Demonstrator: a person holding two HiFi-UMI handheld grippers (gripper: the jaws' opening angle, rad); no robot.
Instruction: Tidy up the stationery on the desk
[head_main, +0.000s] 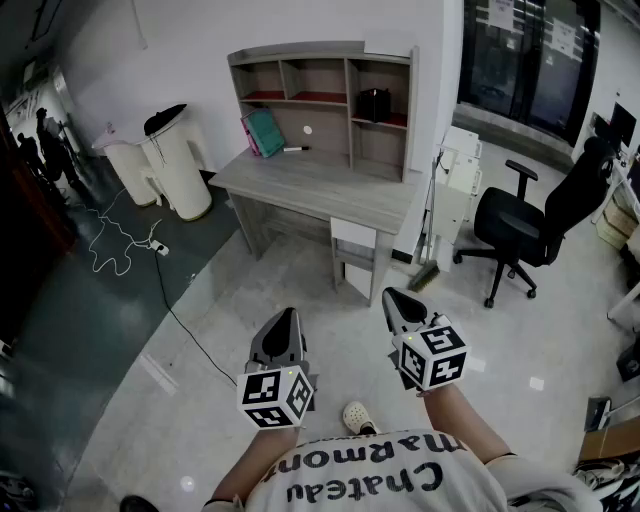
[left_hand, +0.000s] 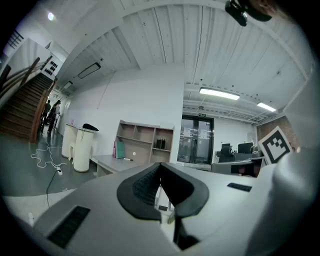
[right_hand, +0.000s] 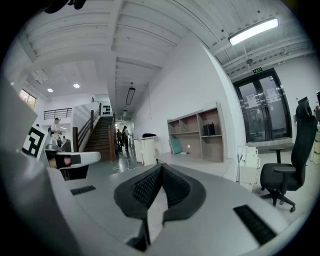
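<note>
A grey wooden desk (head_main: 330, 190) with a shelf unit (head_main: 325, 95) stands ahead by the white wall. On it, teal and pink folders (head_main: 262, 132) lean at the back left. A dark pen (head_main: 295, 149) lies beside them, and a black object (head_main: 375, 103) sits in the right shelf. My left gripper (head_main: 286, 316) and right gripper (head_main: 394, 296) are held side by side over the floor, well short of the desk. Both are shut with nothing between the jaws. The desk (left_hand: 107, 160) and folders (left_hand: 119, 149) appear far off in the left gripper view, and the shelf unit (right_hand: 197, 134) in the right gripper view.
A black office chair (head_main: 540, 225) stands right of the desk, with a white cabinet (head_main: 455, 175) and a broom (head_main: 430, 265) between them. Two white bins (head_main: 165, 160) stand to the left, and a cable with a power strip (head_main: 150, 245) runs across the floor. People stand far left.
</note>
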